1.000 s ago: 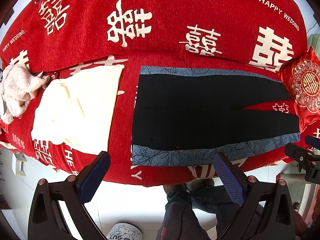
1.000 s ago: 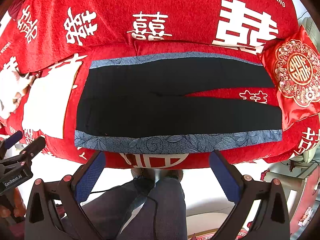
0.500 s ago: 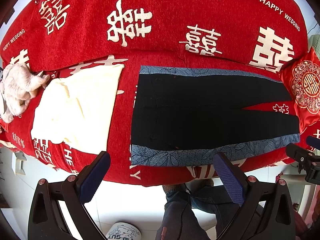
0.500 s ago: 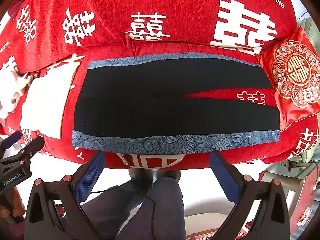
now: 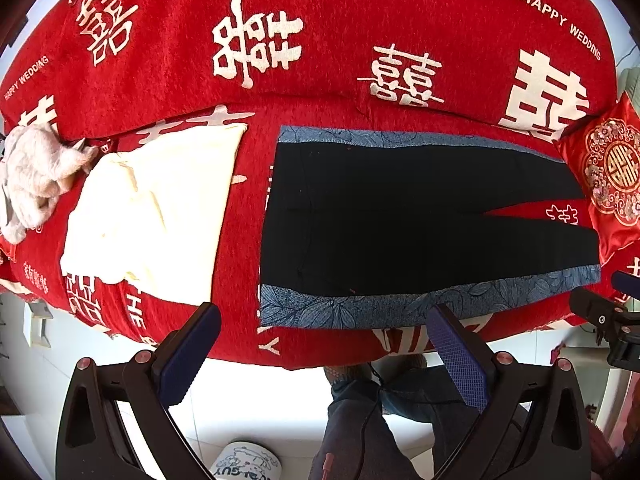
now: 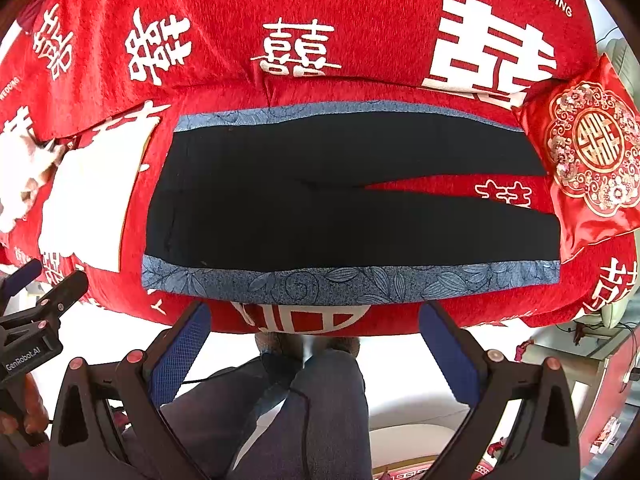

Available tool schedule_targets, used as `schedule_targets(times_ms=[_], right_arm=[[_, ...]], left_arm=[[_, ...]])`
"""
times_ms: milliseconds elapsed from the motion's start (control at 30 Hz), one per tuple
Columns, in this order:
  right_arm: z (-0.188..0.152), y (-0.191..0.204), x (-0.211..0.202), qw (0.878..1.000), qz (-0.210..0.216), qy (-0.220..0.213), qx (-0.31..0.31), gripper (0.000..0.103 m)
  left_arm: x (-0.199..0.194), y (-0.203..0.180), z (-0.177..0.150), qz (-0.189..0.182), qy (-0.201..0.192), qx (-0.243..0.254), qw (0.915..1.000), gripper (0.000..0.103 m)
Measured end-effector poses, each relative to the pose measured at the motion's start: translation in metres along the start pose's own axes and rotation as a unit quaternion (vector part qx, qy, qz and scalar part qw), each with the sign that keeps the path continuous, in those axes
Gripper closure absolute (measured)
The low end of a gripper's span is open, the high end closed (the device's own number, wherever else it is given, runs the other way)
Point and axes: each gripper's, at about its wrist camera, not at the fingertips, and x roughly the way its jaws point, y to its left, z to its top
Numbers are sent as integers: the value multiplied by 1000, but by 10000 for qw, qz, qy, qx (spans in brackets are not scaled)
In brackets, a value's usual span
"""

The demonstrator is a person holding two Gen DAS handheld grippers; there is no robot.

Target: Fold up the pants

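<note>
Black pants (image 5: 400, 216) with blue patterned side stripes lie flat and spread on the red sofa seat, waist to the left, legs to the right; they also show in the right wrist view (image 6: 340, 200). My left gripper (image 5: 324, 340) is open and empty, hovering just in front of the sofa's front edge below the near stripe. My right gripper (image 6: 314, 336) is open and empty, also in front of the seat edge below the near stripe. Neither touches the pants.
A cream cloth (image 5: 156, 212) lies left of the pants, with a white plush toy (image 5: 32, 176) beyond it. A red embroidered cushion (image 6: 588, 152) sits at the right end. The sofa's red backrest (image 5: 320, 40) rises behind. The person's legs (image 6: 312, 408) stand below.
Both grippers have edged slightly closer to the sofa's front edge; the pants lie unchanged.
</note>
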Motion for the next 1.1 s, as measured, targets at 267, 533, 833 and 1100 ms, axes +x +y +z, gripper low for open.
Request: schedule_targets(times_ms=[267,533,833,1100], right_arm=[[0,1,4,10000,-16,51,20,0],[2,2,9,9999,-38,147,63,0],[-5,-5,29,9990,217,314,212,0],[-25,-8,97,9820,1496,877,744,0]], left_arm=[[4,-2,2,-5,55,45,10000,0],[13,0,1,-132,182,27,9997,0],[33,13,-7,-306,417,-272,9983,0],[87,37,-32,-422,905,-889,9910,0]])
